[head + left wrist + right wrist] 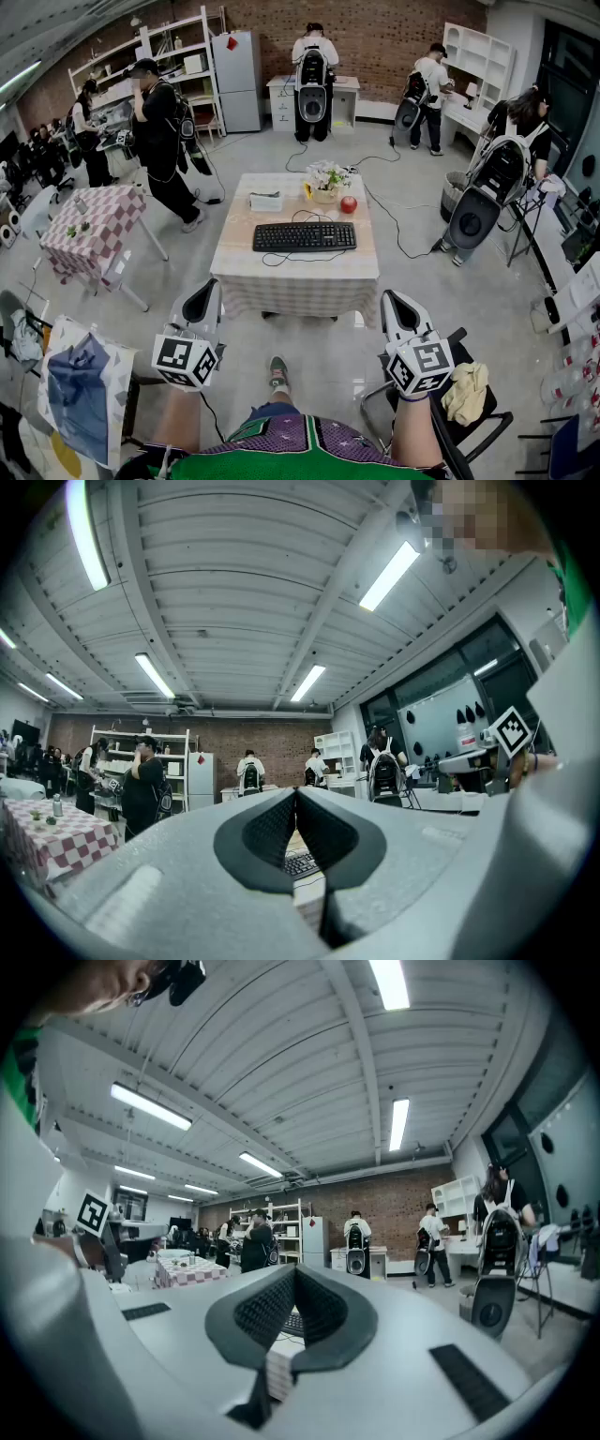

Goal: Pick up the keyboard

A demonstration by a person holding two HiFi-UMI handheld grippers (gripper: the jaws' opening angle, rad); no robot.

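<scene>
Clenched jaws on left gripper (202,305) and right gripper (398,309), nothing held, short of table (234,267) near edge. Keyboard (305,236) mid-table, well apart from both. Risk: reaching in unopened, shoving keyboard far toward apple (348,204); cable (281,259) snagging on lift.

- Left gripper (204,298): smooth, matt grey plastic shell; pads (272,829) black, finely ribbed, rubber-like.
- Right gripper (396,305): same matt grey shell, with ribbed black pads (265,1309).
- Keyboard (305,236), ahead of both grippers: matt black plastic.
- Table (281,281) under it: pale checked cloth cover, matt.
- Floor (328,361) beneath the grippers: grey, glossy, reflective.
- Far wall (375,37): rough red brick.
</scene>
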